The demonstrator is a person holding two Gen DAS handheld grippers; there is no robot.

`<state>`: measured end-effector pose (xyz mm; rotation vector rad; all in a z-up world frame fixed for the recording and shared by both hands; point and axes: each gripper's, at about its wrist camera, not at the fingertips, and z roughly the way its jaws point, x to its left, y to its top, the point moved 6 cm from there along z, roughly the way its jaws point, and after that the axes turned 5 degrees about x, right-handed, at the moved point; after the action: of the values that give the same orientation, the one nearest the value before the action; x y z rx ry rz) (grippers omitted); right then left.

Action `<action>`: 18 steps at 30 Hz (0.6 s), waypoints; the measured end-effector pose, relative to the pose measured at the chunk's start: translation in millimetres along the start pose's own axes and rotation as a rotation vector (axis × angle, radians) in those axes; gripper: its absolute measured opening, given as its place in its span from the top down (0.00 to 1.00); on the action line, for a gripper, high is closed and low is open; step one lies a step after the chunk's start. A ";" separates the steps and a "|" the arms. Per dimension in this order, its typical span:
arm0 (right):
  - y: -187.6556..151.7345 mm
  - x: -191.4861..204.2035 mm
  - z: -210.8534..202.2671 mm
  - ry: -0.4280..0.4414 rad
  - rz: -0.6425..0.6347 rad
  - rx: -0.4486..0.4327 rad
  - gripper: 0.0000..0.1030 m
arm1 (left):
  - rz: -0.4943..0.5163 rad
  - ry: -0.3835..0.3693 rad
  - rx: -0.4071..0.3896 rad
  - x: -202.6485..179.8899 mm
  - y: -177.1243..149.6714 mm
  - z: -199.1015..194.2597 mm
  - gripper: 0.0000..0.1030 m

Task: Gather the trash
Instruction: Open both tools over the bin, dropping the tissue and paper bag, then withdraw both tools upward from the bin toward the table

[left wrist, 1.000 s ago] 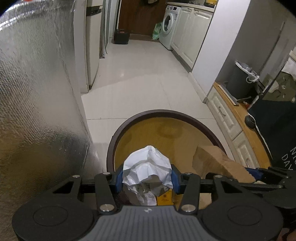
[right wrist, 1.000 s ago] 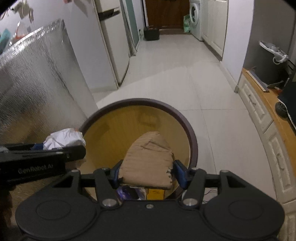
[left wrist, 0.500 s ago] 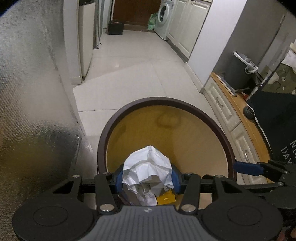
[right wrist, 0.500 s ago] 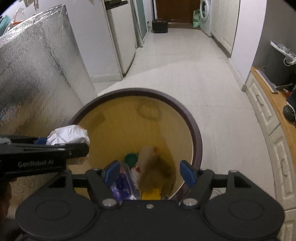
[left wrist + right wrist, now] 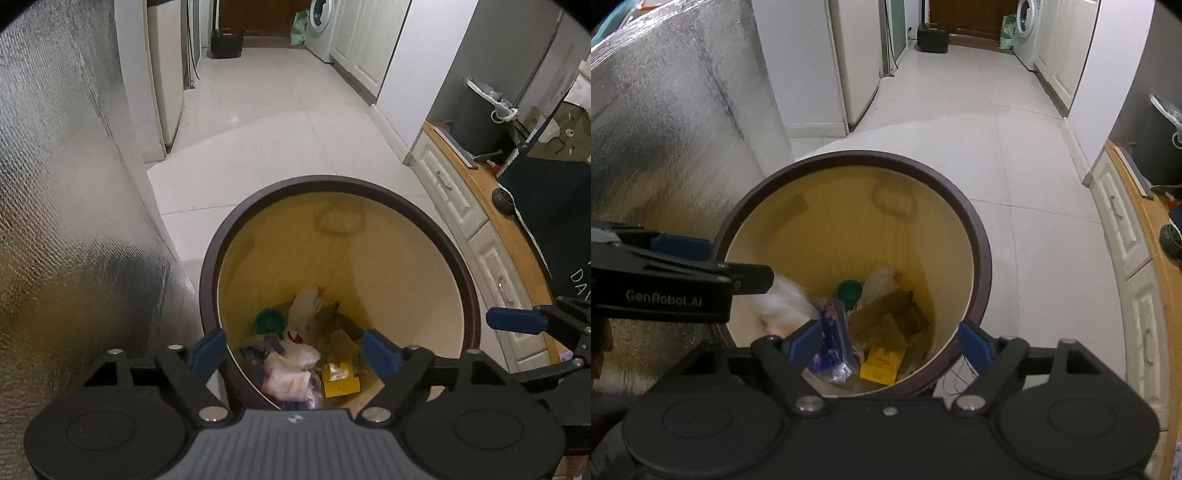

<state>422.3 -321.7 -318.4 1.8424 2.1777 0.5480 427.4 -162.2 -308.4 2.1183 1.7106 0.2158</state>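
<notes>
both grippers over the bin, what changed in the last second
The right gripper let go of the crumpled brown paper, now inside the round yellow-lined bin. The left gripper is opening; its white paper wad is falling in. The bin stayed put.

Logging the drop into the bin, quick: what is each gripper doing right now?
Left gripper: jaws opening, nothing between them.
Right gripper: jaws opening, nothing between them.
</notes>
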 end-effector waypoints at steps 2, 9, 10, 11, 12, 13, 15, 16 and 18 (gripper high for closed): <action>-1.8 0.9 -1.9 0.004 -0.001 0.001 0.20 | 0.006 -0.001 0.008 -2.0 -1.3 -1.4 0.14; -3.2 4.2 -7.5 -0.002 -0.011 0.003 0.10 | 0.013 0.028 0.030 -0.6 -8.2 -6.7 0.07; -3.7 4.8 -8.4 -0.004 -0.014 0.002 0.07 | 0.011 0.027 0.030 -0.5 -8.8 -8.1 0.06; -3.9 4.5 -9.0 -0.007 -0.015 0.002 0.06 | 0.009 0.026 0.031 -0.2 -9.4 -9.2 0.05; -4.7 4.5 -10.2 -0.010 -0.014 0.001 0.06 | 0.007 0.025 0.030 0.1 -9.9 -10.5 0.05; -5.2 4.0 -11.2 -0.011 -0.012 0.002 0.05 | 0.005 0.025 0.029 0.1 -10.6 -12.0 0.03; -6.6 3.5 -14.4 -0.015 -0.009 0.000 0.03 | 0.002 0.025 0.026 0.2 -11.5 -15.5 0.02; -7.1 3.8 -16.4 -0.018 -0.010 -0.001 0.02 | 0.002 0.024 0.025 -0.1 -12.0 -17.0 0.00; -8.2 3.1 -19.8 -0.023 -0.011 -0.002 0.00 | 0.003 0.024 0.022 0.6 -13.2 -20.4 0.00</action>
<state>406.2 -322.3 -303.8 1.8253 2.1706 0.5234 408.2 -155.0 -295.3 2.1428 1.7315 0.2254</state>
